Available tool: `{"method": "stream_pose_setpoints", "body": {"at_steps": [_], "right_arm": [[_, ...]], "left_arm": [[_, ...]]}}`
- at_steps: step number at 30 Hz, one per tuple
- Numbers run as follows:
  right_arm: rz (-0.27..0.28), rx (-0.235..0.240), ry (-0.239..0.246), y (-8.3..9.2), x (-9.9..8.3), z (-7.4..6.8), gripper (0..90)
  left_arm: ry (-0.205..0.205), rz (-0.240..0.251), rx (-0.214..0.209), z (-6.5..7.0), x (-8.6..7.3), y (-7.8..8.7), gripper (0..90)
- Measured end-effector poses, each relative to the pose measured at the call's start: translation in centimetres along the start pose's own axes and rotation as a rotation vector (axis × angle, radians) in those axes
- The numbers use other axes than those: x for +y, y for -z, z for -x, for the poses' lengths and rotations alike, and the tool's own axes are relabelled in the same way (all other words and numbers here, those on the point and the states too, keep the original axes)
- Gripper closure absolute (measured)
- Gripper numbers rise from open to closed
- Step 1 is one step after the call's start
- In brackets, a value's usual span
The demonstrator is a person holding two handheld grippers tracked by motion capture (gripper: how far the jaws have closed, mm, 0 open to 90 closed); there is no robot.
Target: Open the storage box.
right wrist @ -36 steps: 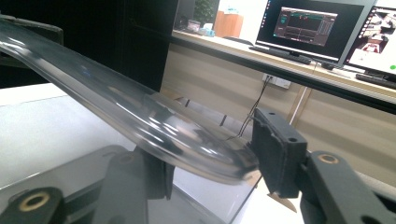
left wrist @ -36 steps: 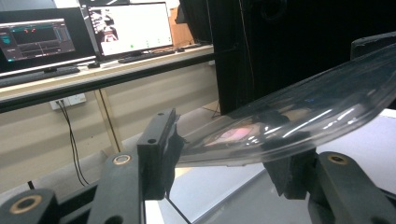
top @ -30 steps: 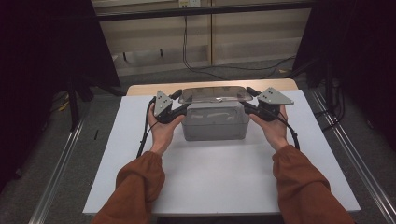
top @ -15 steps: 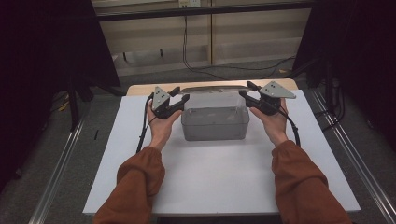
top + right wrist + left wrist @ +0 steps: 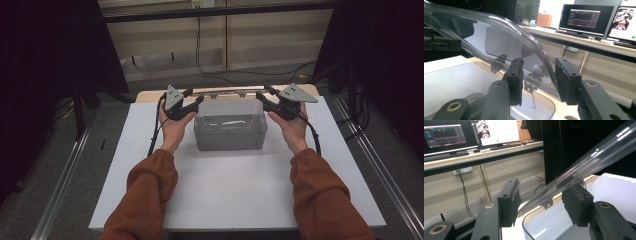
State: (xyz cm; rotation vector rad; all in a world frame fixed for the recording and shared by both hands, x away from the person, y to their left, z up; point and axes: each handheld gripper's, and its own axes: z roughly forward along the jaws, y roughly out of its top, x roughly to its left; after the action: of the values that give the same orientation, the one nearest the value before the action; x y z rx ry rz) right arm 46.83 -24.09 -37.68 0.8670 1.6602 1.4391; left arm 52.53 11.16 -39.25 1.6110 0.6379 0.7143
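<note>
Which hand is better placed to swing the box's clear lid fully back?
Right, probably. The right gripper has its fingers either side of the lid at its corner, and they have just been closing around it. The left gripper stands wide, with the lid's edge against one finger.

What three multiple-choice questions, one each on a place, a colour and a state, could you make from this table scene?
1. Where does the clear plastic box stand?
A. On the white tabletop
B. On the floor
C. On a shelf

2. What colour are the person's sleeves?
A. Blue
B. White
C. Rust orange

3. How is the box's hinged lid?
A. Shut flat
B. Swung up open
C. Lying loose on the table

Answers:
1 A, the box rests on the white tabletop.
2 C, both sleeves are rust orange.
3 B, the hinged lid stands raised along the box's far edge, with the box's inside uncovered.
</note>
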Motion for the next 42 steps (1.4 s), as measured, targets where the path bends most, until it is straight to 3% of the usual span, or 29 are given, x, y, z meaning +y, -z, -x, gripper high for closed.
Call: {"method": "stream_pose_setpoints", "body": {"at_steps": [6,10,14,16,18,24,27,29,31,32,36,38,40,42], "right_arm": [[0.006,0.003,-0.027,-0.3,-0.1,0.3,60.6],[0.016,0.013,-0.054,-0.7,0.0,0.8,61.0],[0.018,0.014,-0.056,-1.1,0.1,1.1,61.9],[0.016,0.012,-0.057,-1.3,0.0,1.2,62.8],[-0.004,0.015,-0.067,-1.6,-0.2,1.5,61.6],[-0.017,0.018,-0.073,-2.5,-0.7,1.8,61.3],[-0.013,0.017,-0.075,-2.7,-0.6,2.0,62.1],[-0.013,0.017,-0.077,-2.8,-0.6,2.0,61.9],[-0.022,0.02,-0.082,-3.0,-0.7,2.2,60.8],[-0.027,0.018,-0.08,-3.1,-0.8,2.2,60.3],[-0.04,0.023,-0.074,-3.5,-1.0,2.3,59.6],[-0.045,0.026,-0.07,-3.7,-0.9,2.4,59.0],[-0.047,0.021,-0.083,-3.9,-0.9,2.5,58.2],[-0.051,0.019,-0.081,-4.1,-0.9,2.6,57.7]], "left_arm": [[0.019,-0.002,-0.012,-0.2,-0.4,-0.2,51.2],[0.006,-0.002,-0.006,-0.3,-0.2,-0.5,54.1],[0.038,0.001,-0.008,-0.5,-0.5,-0.7,54.5],[0.026,-0.01,-0.007,-0.7,-0.7,-0.7,54.5],[0.042,-0.003,-0.004,-0.7,-0.7,-0.8,54.6],[-0.006,-0.019,-0.023,-0.8,0.0,-0.8,60.9],[0.024,0.007,-0.009,-0.6,0.4,-1.2,62.1],[0.005,-0.011,-0.01,-0.7,0.5,-1.2,62.0],[0.02,-0.01,-0.011,-0.7,0.3,-1.4,62.1],[0.002,-0.018,-0.008,-0.9,0.2,-1.4,62.1],[0.0,-0.024,-0.015,-1.1,0.0,-1.6,65.5],[0.021,-0.015,-0.016,-1.2,0.0,-1.7,66.7],[-0.003,-0.028,-0.017,-1.4,0.0,-1.7,68.4],[0.0,-0.033,-0.02,-1.5,0.2,-1.8,69.3]]}}
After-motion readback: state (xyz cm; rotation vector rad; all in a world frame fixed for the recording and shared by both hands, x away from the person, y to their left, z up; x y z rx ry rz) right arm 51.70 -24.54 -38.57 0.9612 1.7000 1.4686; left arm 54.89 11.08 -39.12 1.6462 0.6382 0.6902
